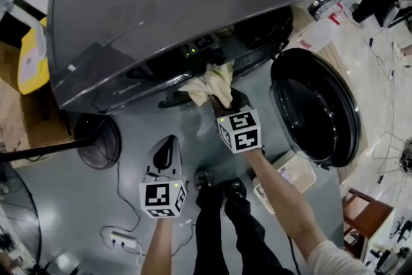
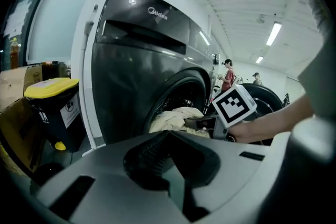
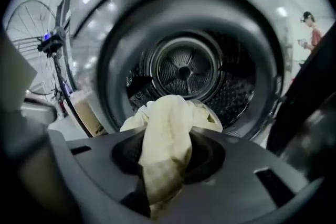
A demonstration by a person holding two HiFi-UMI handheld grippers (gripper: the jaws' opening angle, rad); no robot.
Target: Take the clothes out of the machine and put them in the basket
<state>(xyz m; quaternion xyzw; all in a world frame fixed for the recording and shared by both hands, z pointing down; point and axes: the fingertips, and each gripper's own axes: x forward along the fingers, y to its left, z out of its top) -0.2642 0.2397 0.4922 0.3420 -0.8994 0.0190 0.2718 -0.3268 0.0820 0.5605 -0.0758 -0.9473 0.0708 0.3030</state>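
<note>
A dark grey front-loading washing machine (image 1: 193, 3) stands with its round door (image 1: 315, 106) swung open to the right. A cream cloth (image 1: 212, 84) hangs out of the drum mouth, and my right gripper (image 1: 228, 103) is shut on it. In the right gripper view the cloth (image 3: 165, 149) drapes down between the jaws, in front of the steel drum (image 3: 184, 68). My left gripper (image 1: 164, 151) hangs lower left of the opening, shut and holding nothing. The left gripper view shows the cloth (image 2: 173, 118) and the right gripper (image 2: 197, 122) at the drum mouth. A white basket (image 1: 293, 174) sits on the floor under my right arm.
A black bin with a yellow lid (image 2: 52, 107) stands left of the machine. A floor fan (image 1: 96, 138) and a power strip with its cable (image 1: 122, 240) lie at the lower left. The person's shoes (image 1: 219, 187) are below the grippers. A red-brown stool (image 1: 367, 216) is at the right.
</note>
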